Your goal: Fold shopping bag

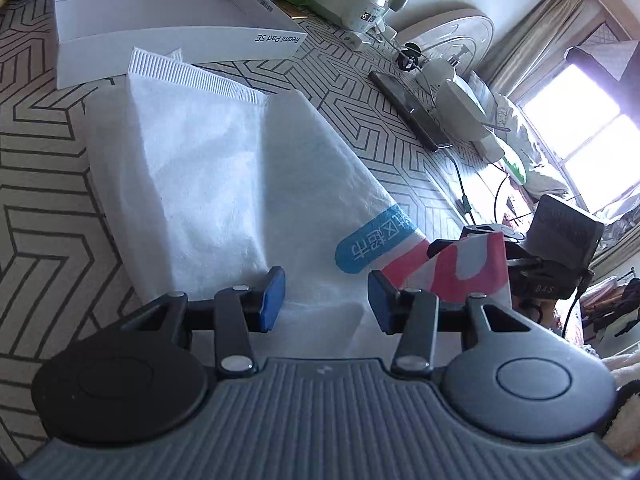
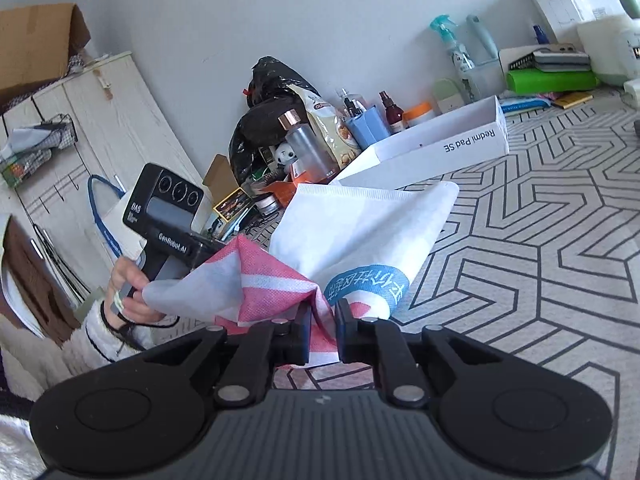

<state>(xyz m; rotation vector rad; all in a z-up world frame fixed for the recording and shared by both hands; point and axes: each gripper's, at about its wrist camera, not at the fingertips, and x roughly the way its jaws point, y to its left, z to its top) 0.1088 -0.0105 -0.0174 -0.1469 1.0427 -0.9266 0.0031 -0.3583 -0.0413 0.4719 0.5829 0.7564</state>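
Note:
The white non-woven shopping bag (image 1: 224,184) lies on the patterned cloth, its ribbed top edge (image 1: 192,74) toward the far side. My left gripper (image 1: 326,300) hangs just above the bag's near part, its blue pads (image 1: 274,300) apart and pressing on nothing. The bag's blue label (image 1: 372,240) and its pink-and-white printed corner (image 1: 468,268) are lifted at the right. In the right wrist view my right gripper (image 2: 323,330) is shut on that pink printed fabric (image 2: 260,280), with the bag (image 2: 360,232) rising in a fold ahead of it. A hand (image 2: 128,296) holds the left gripper's housing (image 2: 168,216); its fingers are hidden behind the fabric.
A white open tablet box (image 1: 160,28) sits just beyond the bag. A dark flat device (image 1: 408,108) with a cable, a white fan (image 1: 452,36) and dishes lie to the right. Bottles, a snack bag and a black sack (image 2: 320,136) crowd the wall side.

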